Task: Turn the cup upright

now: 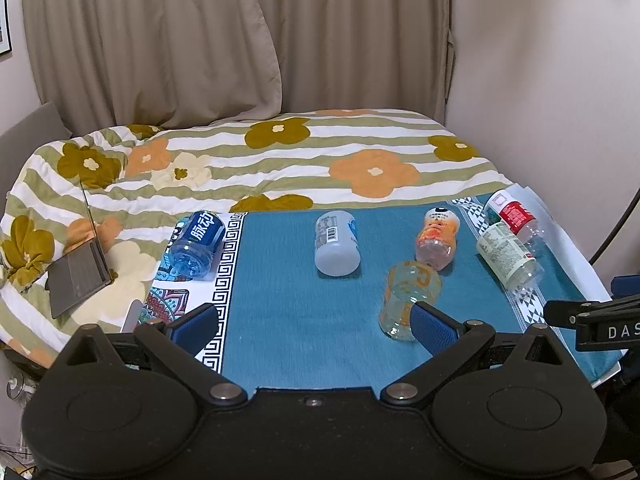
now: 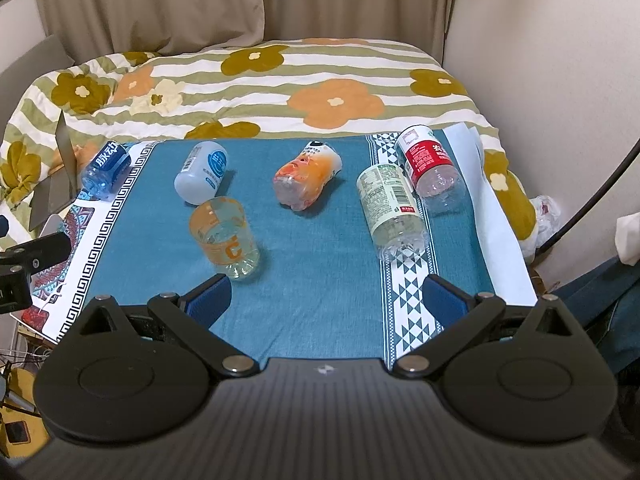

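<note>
Several cut-off plastic bottle cups lie on their sides on a teal cloth (image 1: 288,320) (image 2: 312,272). A clear cup with an orange "C" label (image 1: 406,298) (image 2: 224,236) lies nearest. A white cup (image 1: 337,242) (image 2: 202,172), an orange-printed cup (image 1: 436,238) (image 2: 308,176), a green-labelled cup (image 1: 508,256) (image 2: 392,208), a red-labelled cup (image 1: 516,216) (image 2: 430,166) and a blue cup (image 1: 196,242) (image 2: 106,170) lie around it. My left gripper (image 1: 314,322) is open and empty, its right finger beside the orange "C" cup. My right gripper (image 2: 326,298) is open and empty, just short of the cups.
A bed with a striped floral quilt (image 1: 280,160) (image 2: 280,88) lies behind the table. A laptop (image 1: 82,264) (image 2: 56,184) rests on the quilt at left. Curtains and a wall stand behind. The other gripper's black body shows at the right edge (image 1: 592,316) and left edge (image 2: 24,264).
</note>
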The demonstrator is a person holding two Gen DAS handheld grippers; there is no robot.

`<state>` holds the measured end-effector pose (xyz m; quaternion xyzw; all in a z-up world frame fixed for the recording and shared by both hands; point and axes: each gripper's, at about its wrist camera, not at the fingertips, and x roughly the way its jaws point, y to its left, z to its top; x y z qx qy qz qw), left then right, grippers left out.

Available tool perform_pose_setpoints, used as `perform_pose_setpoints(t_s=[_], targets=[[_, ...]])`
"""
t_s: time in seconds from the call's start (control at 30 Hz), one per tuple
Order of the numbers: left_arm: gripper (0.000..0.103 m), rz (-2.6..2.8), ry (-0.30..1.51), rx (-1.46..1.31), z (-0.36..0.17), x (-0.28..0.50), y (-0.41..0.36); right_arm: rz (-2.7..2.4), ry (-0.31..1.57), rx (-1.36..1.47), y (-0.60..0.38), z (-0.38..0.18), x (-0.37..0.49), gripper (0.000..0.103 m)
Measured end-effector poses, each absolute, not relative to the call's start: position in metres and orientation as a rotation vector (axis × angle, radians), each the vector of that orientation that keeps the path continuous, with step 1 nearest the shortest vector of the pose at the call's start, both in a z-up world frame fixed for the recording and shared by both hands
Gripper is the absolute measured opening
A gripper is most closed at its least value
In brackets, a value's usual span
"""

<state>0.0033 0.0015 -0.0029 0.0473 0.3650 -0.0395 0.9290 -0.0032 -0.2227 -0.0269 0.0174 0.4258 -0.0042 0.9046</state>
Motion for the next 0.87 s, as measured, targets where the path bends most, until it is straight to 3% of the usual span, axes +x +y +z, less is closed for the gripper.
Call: perform_pose_setpoints(t_s=[0.87], targets=[[0.103,-0.052,0.710,0.126,-0.004,0.014,0.005,-0.007,0.889,0.039,-0.221,-0.030,0.000,0.103]])
